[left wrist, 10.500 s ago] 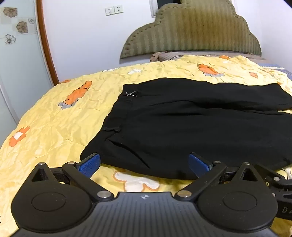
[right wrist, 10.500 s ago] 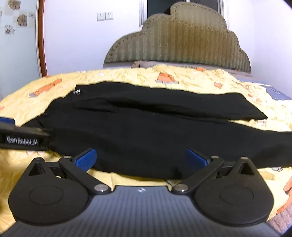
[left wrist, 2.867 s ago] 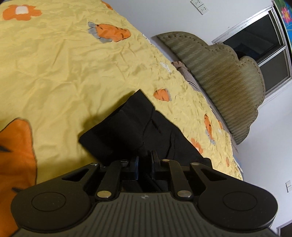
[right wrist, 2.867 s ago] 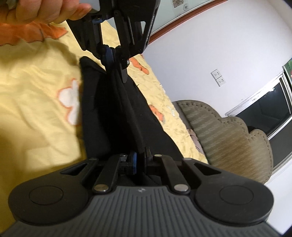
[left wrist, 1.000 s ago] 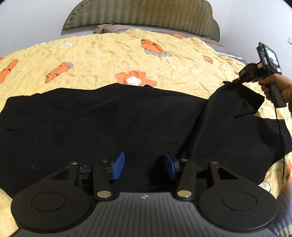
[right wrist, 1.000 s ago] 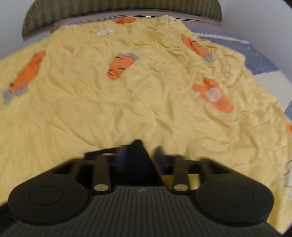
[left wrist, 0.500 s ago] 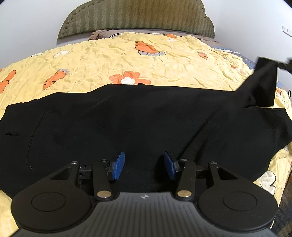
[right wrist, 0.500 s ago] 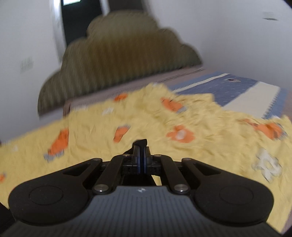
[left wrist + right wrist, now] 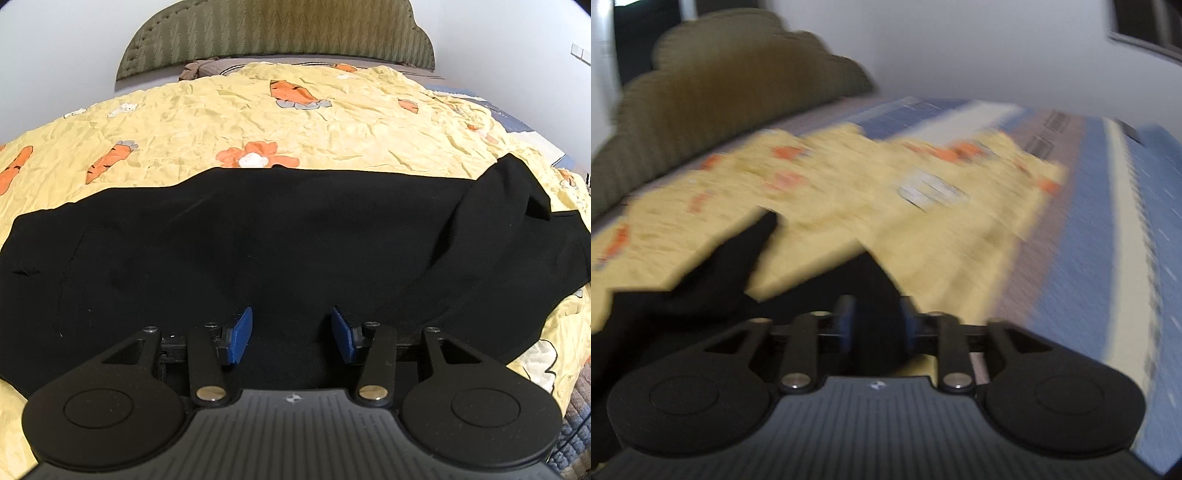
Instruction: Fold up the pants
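The black pants (image 9: 258, 236) lie folded lengthwise across the yellow bedspread (image 9: 332, 122), waist end at the left, leg ends at the right with one corner (image 9: 517, 184) rumpled up. My left gripper (image 9: 291, 330) is open, its blue pads over the near edge of the pants, holding nothing. In the blurred right wrist view my right gripper (image 9: 875, 323) is open with black pants fabric (image 9: 720, 273) lying under and left of it; its blue pads stand apart.
An olive padded headboard (image 9: 277, 33) stands at the far side against a white wall. A blue and brown patterned blanket (image 9: 1108, 221) covers the bed's right part. The bed edge runs close below my left gripper.
My right gripper has opened and let go of the pants leg end, which dropped onto the bed at the right. It is swinging, so its view is blurred. My left gripper stays open.
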Motion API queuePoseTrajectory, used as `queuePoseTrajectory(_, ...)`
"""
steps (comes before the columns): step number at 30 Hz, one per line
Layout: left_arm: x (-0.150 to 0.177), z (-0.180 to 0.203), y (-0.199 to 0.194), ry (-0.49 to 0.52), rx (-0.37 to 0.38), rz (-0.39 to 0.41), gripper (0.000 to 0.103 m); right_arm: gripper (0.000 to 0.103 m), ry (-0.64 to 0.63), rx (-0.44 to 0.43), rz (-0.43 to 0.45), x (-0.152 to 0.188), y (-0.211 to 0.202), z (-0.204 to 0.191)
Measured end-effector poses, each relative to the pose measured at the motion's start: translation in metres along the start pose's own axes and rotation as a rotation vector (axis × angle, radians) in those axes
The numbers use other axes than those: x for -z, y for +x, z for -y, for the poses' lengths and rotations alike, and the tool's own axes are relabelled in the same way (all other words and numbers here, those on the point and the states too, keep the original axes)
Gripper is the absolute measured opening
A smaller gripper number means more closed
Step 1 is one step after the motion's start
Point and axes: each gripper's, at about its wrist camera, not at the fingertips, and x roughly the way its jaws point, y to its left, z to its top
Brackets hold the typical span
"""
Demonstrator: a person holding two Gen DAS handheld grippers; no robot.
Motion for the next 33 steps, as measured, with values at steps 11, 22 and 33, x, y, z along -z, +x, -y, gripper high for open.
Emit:
queuePoseTrajectory(11, 0.004, 0.012, 0.002, 0.069, -0.039, 0.008, 0.048, 0.075, -0.241, 0.006, -0.119, -0.103, 0.171, -0.139)
queuePoseTrajectory(22, 0.005, 0.018, 0.007, 0.107, -0.049, 0.017, 0.057, 0.006, -0.311, -0.052, -0.244, -0.098, 0.215, -0.133)
queuePoseTrajectory(33, 0.005, 0.018, 0.006, 0.094, -0.048, 0.013, 0.058, 0.005, -0.152, -0.266, 0.156, -0.119, 0.057, -0.049)
